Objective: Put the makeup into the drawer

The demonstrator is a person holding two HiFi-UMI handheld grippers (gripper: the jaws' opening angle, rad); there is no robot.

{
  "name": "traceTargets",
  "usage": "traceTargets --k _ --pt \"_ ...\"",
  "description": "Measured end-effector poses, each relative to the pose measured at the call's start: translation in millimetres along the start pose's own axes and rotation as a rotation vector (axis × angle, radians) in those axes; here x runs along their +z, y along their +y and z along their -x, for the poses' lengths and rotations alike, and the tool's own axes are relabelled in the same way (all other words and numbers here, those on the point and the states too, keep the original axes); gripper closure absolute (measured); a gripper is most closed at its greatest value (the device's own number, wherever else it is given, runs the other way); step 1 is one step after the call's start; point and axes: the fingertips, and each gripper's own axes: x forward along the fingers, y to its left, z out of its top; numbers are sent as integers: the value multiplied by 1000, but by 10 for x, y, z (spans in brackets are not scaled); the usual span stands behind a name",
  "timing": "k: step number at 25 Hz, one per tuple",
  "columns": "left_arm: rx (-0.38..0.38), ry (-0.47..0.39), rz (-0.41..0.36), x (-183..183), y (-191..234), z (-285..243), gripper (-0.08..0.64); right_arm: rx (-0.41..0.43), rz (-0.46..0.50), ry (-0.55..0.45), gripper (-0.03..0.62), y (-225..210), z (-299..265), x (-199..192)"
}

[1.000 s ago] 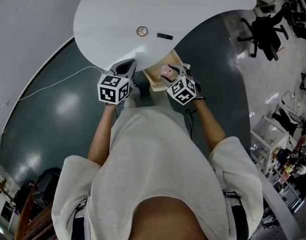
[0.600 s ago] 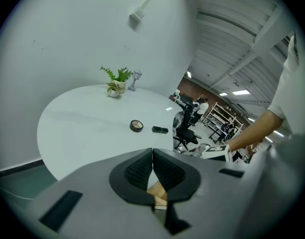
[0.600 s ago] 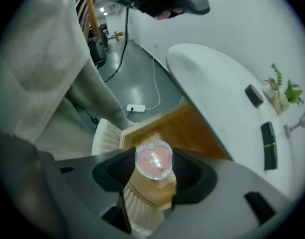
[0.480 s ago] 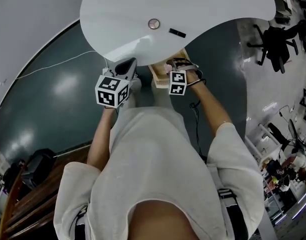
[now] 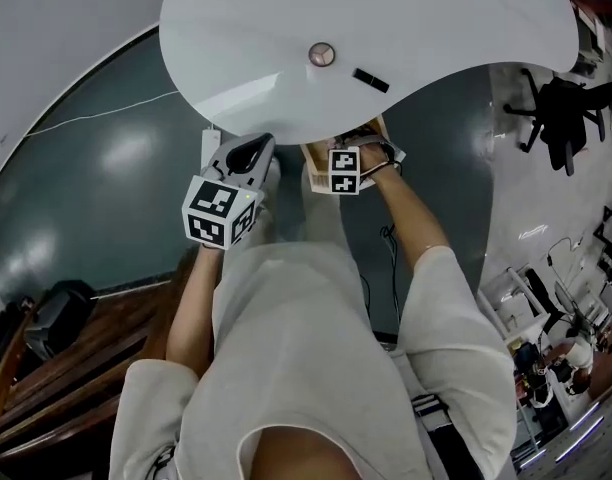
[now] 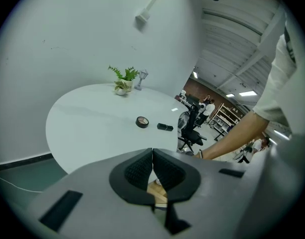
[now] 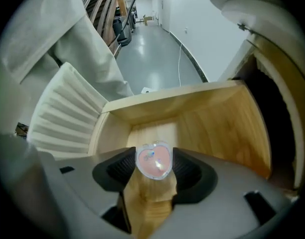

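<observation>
My right gripper (image 7: 153,164) points straight down into the open wooden drawer (image 7: 212,123) and is shut on a pink heart-shaped makeup compact (image 7: 154,161) held between its pads. In the head view the right gripper (image 5: 348,160) hangs over the drawer (image 5: 318,155) under the white table's edge. Two more makeup items lie on the white table (image 5: 406,28): a round compact (image 5: 321,54) and a small black stick (image 5: 371,80). The left gripper (image 5: 248,158) is shut on nothing, left of the drawer. In the left gripper view its jaws (image 6: 152,166) meet, with the round compact (image 6: 142,122) and black stick (image 6: 165,127) beyond.
A small potted plant (image 6: 124,80) and a glass ornament (image 6: 141,76) stand at the table's far side. A white ribbed chair (image 7: 68,116) is beside the drawer. Black office chairs (image 5: 561,108) stand at the right, and a cable (image 5: 96,113) runs over the dark floor.
The right gripper has dropped toward the drawer with the heart compact, and its wrist has rolled. The left gripper has shifted slightly. The head view has shifted too, so the table sits lower in frame.
</observation>
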Motion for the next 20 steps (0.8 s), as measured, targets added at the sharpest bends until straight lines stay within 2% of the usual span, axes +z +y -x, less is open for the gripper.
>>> traceTargets --k 5,11,12,14,17,20 --pt "23 13 9 -88 65 7 548 24 -18 45 364 -57 -373 -108" --pt "57 41 6 -216 115 105 549 41 -36 63 362 -17 -564 -135" --pt "60 41 6 -224 111 120 549 47 -47 62 358 8 -576 -140" --pt "61 38 8 -230 117 127 549 56 -64 55 303 33 -577 -136" --pt "58 26 10 -200 118 124 549 25 -62 12 294 -38 -447 -42" --pt "45 7 10 -146 63 95 549 -25 -32 -39 332 -72 -204 84"
